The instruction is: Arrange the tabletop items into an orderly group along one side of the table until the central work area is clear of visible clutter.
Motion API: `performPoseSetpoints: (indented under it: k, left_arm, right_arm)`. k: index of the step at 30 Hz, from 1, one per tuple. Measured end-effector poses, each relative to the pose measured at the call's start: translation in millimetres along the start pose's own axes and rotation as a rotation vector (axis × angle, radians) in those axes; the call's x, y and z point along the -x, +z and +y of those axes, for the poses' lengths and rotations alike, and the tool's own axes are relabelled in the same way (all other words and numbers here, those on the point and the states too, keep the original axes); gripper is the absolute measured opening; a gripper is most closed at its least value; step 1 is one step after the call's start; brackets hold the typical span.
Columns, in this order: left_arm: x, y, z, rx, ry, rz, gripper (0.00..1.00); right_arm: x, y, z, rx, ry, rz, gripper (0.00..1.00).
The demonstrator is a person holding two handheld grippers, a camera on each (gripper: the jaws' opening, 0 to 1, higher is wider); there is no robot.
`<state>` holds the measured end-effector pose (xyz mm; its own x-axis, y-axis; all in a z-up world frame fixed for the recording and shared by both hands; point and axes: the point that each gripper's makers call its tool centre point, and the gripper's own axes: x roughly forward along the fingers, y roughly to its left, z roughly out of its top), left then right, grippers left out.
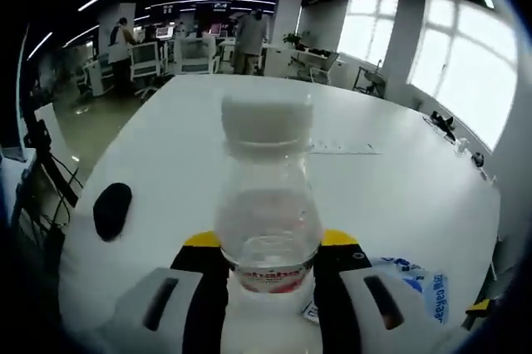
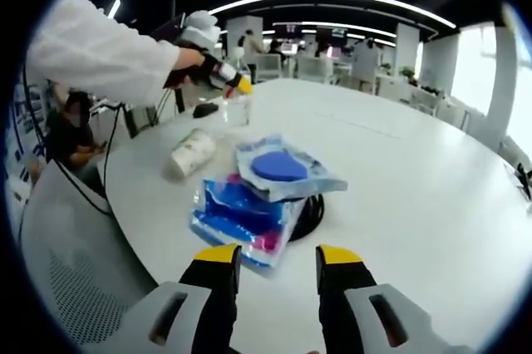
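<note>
A clear plastic bottle [image 1: 268, 204] with a white cap stands upright between the yellow-tipped jaws of my left gripper [image 1: 270, 244], which is shut on it just above the red label. In the right gripper view the left gripper [image 2: 239, 86] holds that bottle [image 2: 237, 111] at the table's far left edge. My right gripper [image 2: 278, 256] is open and holds nothing, just short of a stack of blue plastic packets [image 2: 245, 217]. The top packet [image 2: 283, 167] shows a blue disc. A paper cup [image 2: 193, 153] lies on its side left of the stack.
A black mouse [image 1: 112, 208] rests near the left table edge, also the mouse [image 2: 205, 110] beside the bottle. A black cable [image 2: 314, 211] coils under the packets. A printed packet [image 1: 416, 283] lies low right. A grey mesh chair [image 2: 75, 287] stands by the white table [image 2: 399, 171].
</note>
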<state>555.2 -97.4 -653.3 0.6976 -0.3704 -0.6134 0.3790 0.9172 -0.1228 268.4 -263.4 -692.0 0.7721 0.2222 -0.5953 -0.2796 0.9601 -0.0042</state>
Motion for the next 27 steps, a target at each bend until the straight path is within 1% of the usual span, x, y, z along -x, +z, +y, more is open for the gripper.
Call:
performPoseSetpoints:
  k: [5, 6, 7, 9, 13, 16, 21, 27]
  left_arm:
    - [-2, 4.8, 0.8, 0.011, 0.015, -0.002, 0.39]
    - [-3, 4.9, 0.7, 0.008, 0.017, -0.002, 0.39]
    - [-3, 4.2, 0.4, -0.019, 0.026, 0.003, 0.39]
    - [-4, 1.5, 1.0, -0.031, 0.035, 0.013, 0.39]
    - [-6, -7.4, 8.0, -0.009, 0.057, 0.032, 0.39]
    - [-6, -12.5, 9.2, -0.010, 0.066, 0.041, 0.39]
    - [-5, -19.0, 12.9, -0.014, 0.086, 0.046, 0.39]
    - [-4, -27.7, 18.6, -0.010, 0.097, 0.056, 0.39]
  right_arm:
    - [0, -0.2, 0, 0.006, 0.000, 0.002, 0.34]
    - [0, -0.3, 0, 0.006, 0.001, 0.002, 0.34]
    - [0, -0.3, 0, 0.005, 0.001, 0.002, 0.34]
    - [0, -0.2, 0, 0.005, 0.002, 0.001, 0.33]
    - [-1, -0.7, 0, 0.008, 0.001, 0.004, 0.33]
    - [-1, -1.2, -1, 0.002, -0.001, 0.007, 0.33]
    - [-2, -2.4, 0, 0.006, 0.002, 0.015, 0.32]
    - [-2, -4.3, 2, 0.015, 0.007, 0.025, 0.31]
